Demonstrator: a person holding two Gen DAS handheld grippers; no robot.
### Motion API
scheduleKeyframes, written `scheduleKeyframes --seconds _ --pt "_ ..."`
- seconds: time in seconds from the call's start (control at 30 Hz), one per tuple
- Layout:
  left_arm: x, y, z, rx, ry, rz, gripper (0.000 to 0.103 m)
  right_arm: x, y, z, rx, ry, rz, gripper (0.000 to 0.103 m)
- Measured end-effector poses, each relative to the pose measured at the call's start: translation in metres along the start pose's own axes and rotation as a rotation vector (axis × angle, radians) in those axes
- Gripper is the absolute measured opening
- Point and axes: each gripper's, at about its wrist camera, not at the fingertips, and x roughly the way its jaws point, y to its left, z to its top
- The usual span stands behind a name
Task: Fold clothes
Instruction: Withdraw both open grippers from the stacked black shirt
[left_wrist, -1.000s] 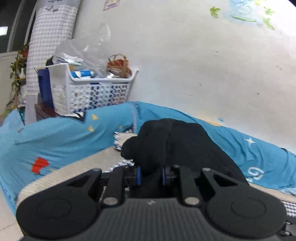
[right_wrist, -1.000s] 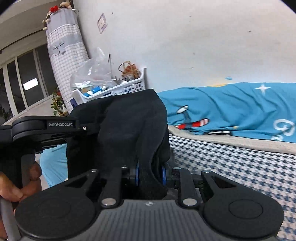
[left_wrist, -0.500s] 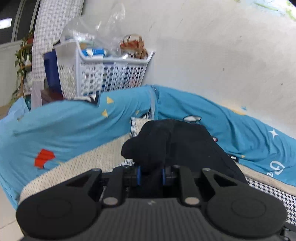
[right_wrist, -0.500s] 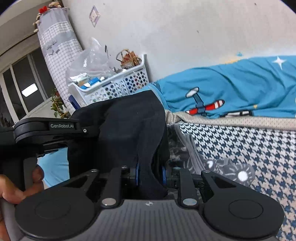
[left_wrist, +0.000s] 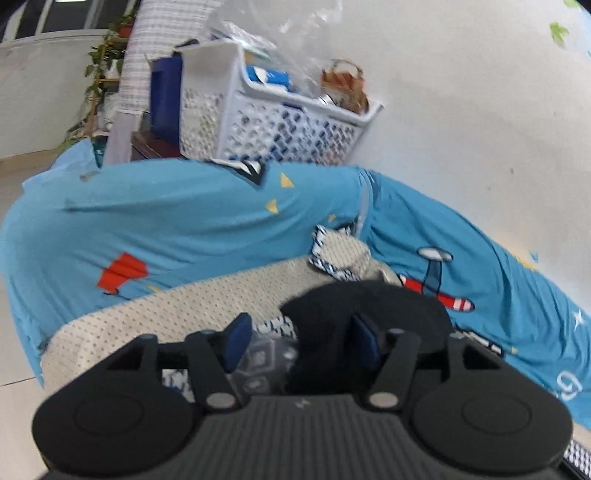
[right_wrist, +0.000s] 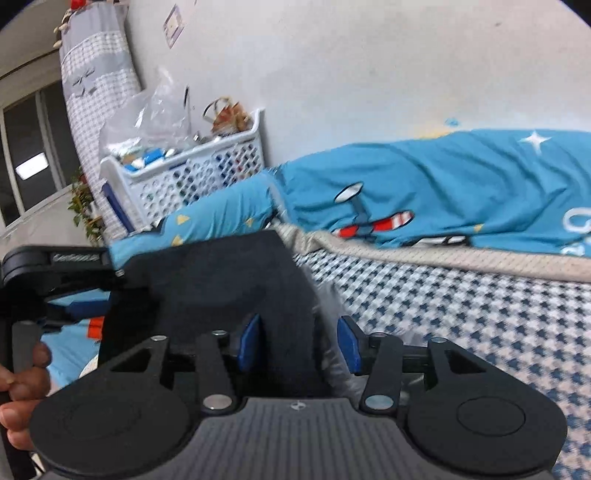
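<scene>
Black garment (right_wrist: 221, 295) lies at the bed's (right_wrist: 480, 306) corner between spread left gripper (left_wrist: 301, 343) and right gripper (right_wrist: 297, 343) fingers, unclamped.

Left claw (left_wrist: 299, 345): jaws stood apart, blue pads (left_wrist: 236, 341) showing; black garment (left_wrist: 369, 317) lay bunched between them, against the right pad, clear of the left. Bed (left_wrist: 184, 314): cream dotted mattress edge near left, houndstooth sheet under the garment. Blue quilt (left_wrist: 192, 221): heaped along the far side, printed with a red paper plane, yellow triangles, an aeroplane. White basket (left_wrist: 280, 122): far, behind the quilt, against the wall, filled with clutter and clear plastic. Potted plant (left_wrist: 99, 62): far left.
</scene>
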Motion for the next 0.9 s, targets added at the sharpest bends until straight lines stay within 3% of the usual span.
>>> scheduleKeyframes --seconds 0.03,0.1,0.27,0.43,0.57,0.9 --pt "-0.003 0.003 0.002 -0.014 -0.008 0.002 0.072 -0.004 -0.001 0.002 -0.002 -0.010 -0.007 0.046" --pt "-0.008 0.009 0.006 -0.043 -0.024 0.006 0.073 -0.013 -0.003 0.005 -0.006 -0.029 -0.019 0.046" --pt "-0.021 0.014 0.014 -0.067 -0.054 -0.001 0.073 -0.027 0.010 0.008 -0.080 -0.042 0.025 0.024" --pt "-0.020 0.009 0.013 -0.058 -0.045 -0.018 0.073 -0.023 0.035 0.001 -0.188 -0.022 0.078 0.022" --pt "-0.012 0.014 0.012 -0.106 -0.002 -0.073 0.073 -0.016 0.042 -0.006 -0.207 0.019 0.102 0.021" --pt "0.019 0.031 0.005 -0.177 0.152 -0.159 0.073 -0.028 0.079 -0.032 -0.360 0.052 0.272 0.022"
